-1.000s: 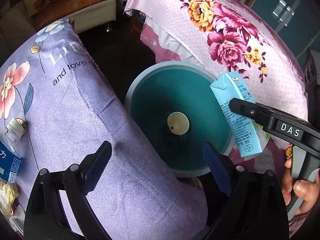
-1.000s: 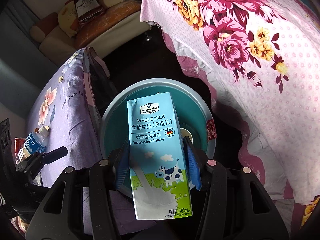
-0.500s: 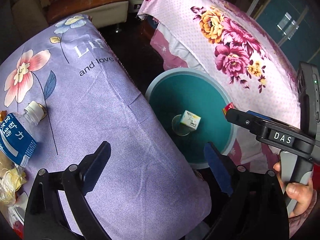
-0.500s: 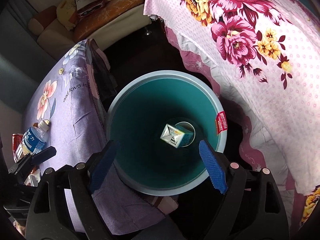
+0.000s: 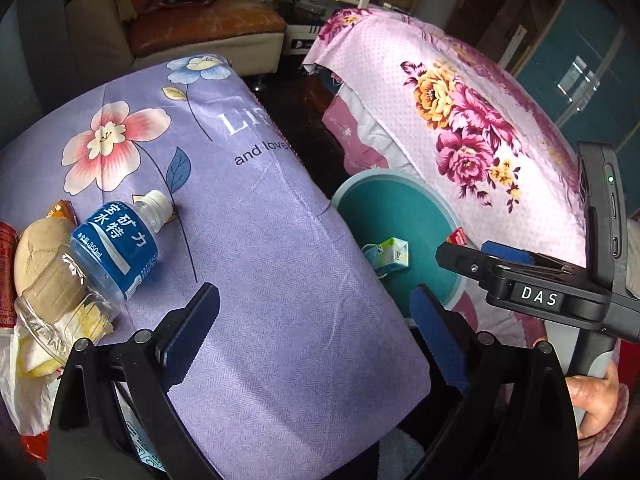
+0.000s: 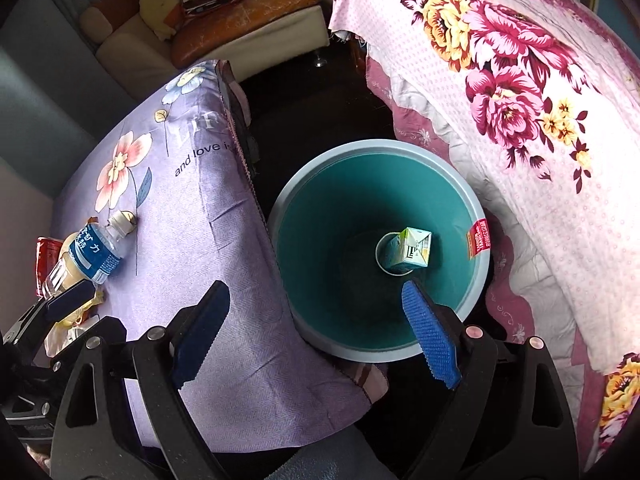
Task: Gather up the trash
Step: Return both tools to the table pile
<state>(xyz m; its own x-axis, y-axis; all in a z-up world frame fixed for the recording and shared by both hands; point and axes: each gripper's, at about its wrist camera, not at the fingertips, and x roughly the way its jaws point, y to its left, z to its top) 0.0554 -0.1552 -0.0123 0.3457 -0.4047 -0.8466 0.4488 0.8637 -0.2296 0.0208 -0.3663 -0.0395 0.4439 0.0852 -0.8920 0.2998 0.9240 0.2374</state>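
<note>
A milk carton (image 6: 410,253) lies at the bottom of the teal bin (image 6: 316,216); it also shows in the left wrist view (image 5: 390,255) inside the bin (image 5: 400,208). My right gripper (image 6: 316,336) is open and empty above the bin's near left rim. My left gripper (image 5: 316,340) is open and empty over the purple cloth (image 5: 260,240). An empty water bottle (image 5: 100,256) lies on the cloth to its left, beside a round bun-like piece (image 5: 38,248), a red can (image 5: 6,276) and a crumpled plastic bag (image 5: 28,364).
A pink floral cloth (image 6: 540,120) covers furniture right of the bin. A sofa with cushions (image 6: 224,12) stands at the back. The dark floor (image 6: 312,120) shows between the two covered surfaces. The right gripper's body (image 5: 540,292) shows in the left wrist view.
My right gripper opened and the milk carton dropped into the bin. Both grippers have moved left and back, bringing the bottle and trash pile into closer view.
</note>
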